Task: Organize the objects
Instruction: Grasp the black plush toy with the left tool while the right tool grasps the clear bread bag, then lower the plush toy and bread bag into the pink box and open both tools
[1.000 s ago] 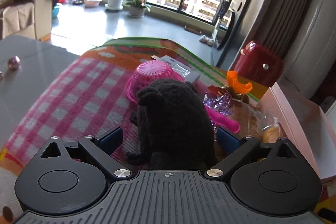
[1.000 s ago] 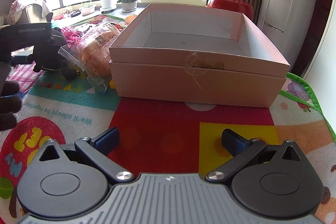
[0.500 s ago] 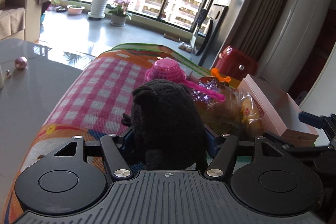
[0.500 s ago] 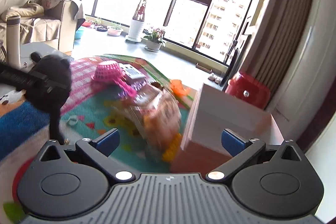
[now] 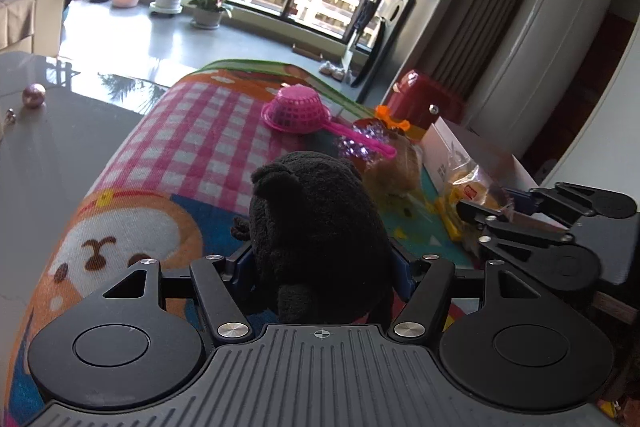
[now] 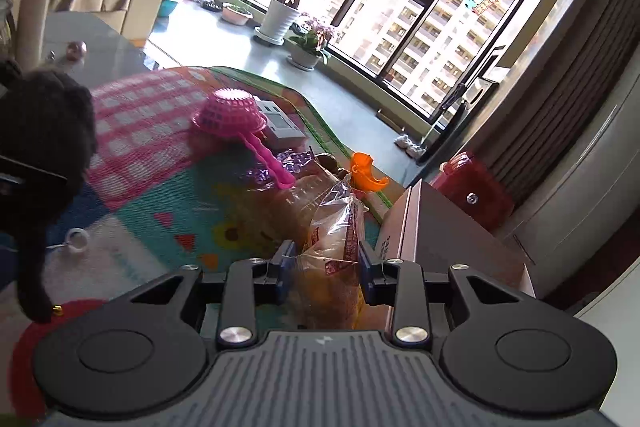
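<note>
A black plush toy (image 5: pixel 316 227) fills my left gripper (image 5: pixel 320 269), which is shut on its body above the colourful play mat (image 5: pixel 132 227). The right wrist view shows the same toy (image 6: pixel 44 131) at the left edge. My right gripper (image 6: pixel 326 269) is closing its jaws on a clear bag of bread (image 6: pixel 334 259), and both blue pads touch the bag's sides. In the left wrist view that gripper (image 5: pixel 500 217) reaches in from the right onto the bag (image 5: pixel 470 187). An open pink box (image 6: pixel 440 239) stands just right of the bag.
A pink strainer (image 6: pixel 230 113) lies upside down on the mat with a small white box (image 6: pixel 280 123) behind it. Near the bag sit purple foil (image 6: pixel 294 161) and an orange piece (image 6: pixel 366 175). A red stool (image 6: pixel 476 195) stands beyond the box, and a glass table (image 5: pixel 40 155) is at the left.
My left jaws narrowed onto the plush and carried it back off the mat. My right gripper swung from facing the pink box to the bread bag, rolled, and its jaws came in around the bag.
</note>
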Motion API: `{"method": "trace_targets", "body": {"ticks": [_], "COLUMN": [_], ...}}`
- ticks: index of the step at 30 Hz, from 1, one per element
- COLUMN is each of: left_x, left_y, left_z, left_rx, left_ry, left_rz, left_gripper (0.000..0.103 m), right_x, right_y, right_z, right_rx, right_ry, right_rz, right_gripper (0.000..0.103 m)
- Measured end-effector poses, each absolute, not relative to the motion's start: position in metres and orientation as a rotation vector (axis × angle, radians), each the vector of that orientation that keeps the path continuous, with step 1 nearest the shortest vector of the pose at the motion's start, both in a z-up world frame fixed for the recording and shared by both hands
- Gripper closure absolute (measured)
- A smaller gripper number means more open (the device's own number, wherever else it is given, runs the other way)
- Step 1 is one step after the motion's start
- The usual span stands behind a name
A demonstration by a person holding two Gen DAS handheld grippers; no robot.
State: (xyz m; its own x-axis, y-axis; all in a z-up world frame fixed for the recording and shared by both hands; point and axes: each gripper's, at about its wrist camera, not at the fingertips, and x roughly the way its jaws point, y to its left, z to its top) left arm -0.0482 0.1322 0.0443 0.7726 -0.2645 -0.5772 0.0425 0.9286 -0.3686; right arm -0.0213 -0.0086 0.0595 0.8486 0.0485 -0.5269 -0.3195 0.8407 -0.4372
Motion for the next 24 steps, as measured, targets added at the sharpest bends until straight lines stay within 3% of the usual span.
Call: {"method": "trace_targets", "body": {"ticks": [9, 17, 19, 22, 24], "left_x": [-0.06, 0.041, 0.077, 0.13, 0.14], "left_y": [0.051, -0.061, -0.087, -0.119, -0.12], "left_z": [0.091, 0.162, 0.157, 0.121, 0.105], "left_rx": [-0.257, -0.2, -0.169, -0.109, -0.126], "left_ry": [0.623, 0.416, 0.429, 0.62, 0.655], "left_rz": [-0.372, -0.474, -0.494, -0.478, -0.484], "left_gripper": [0.033, 0.03, 0.027, 0.03, 0.033], "right_x": [-0.11, -0.115, -0.112, -0.104, -0.099], "right_y": [-0.101, -0.158, -0.171, -0.19, -0.2], "right_z": [0.088, 0.088, 0.086, 0.082, 0.083], "right_rx": [-0.352, -0.254, -0.219, -0.16, -0.128], "right_ry": [0.554, 0.523, 0.525, 0.544, 0.551], "right_rz": [0.228, 0.133, 0.115, 0.094, 0.077], "right_gripper": [0.071, 0.071, 0.071, 0.071, 0.071]}}
